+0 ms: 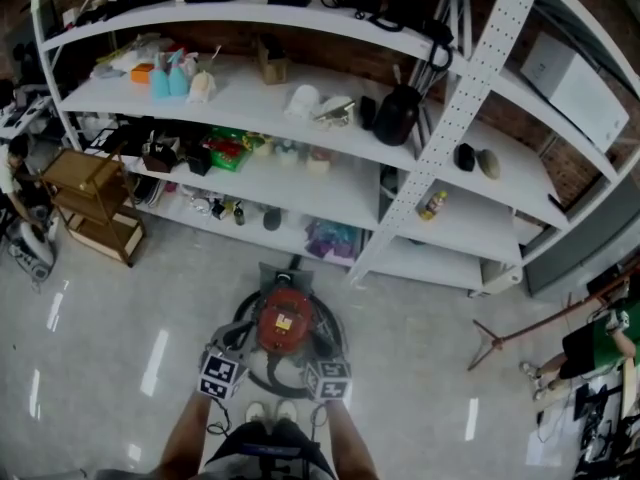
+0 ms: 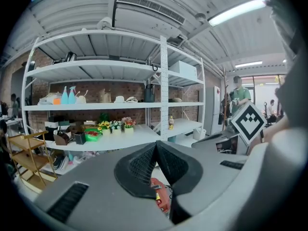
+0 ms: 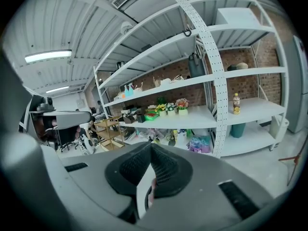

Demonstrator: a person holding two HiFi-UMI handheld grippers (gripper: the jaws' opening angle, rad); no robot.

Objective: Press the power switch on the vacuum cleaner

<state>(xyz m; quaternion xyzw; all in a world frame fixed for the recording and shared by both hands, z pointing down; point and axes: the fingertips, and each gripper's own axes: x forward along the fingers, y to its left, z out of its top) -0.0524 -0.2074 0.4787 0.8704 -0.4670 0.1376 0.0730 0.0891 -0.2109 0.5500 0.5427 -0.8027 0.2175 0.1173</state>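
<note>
Red canister vacuum cleaner (image 1: pixel 285 320) sits on the floor (image 1: pixel 430 348), lower centre of the head view, in front of white shelving (image 1: pixel 300 108). Yellow label (image 1: pixel 284 323) on its top, print too small to read. Left gripper (image 1: pixel 238 348) and right gripper (image 1: pixel 318 363) are just below it, one each side. Both sets of fingers (image 2: pixel 139 166) are pressed together at the tips, nothing between. The vacuum's red body shows beneath the left tips; can't tell if they touch it.
</note>
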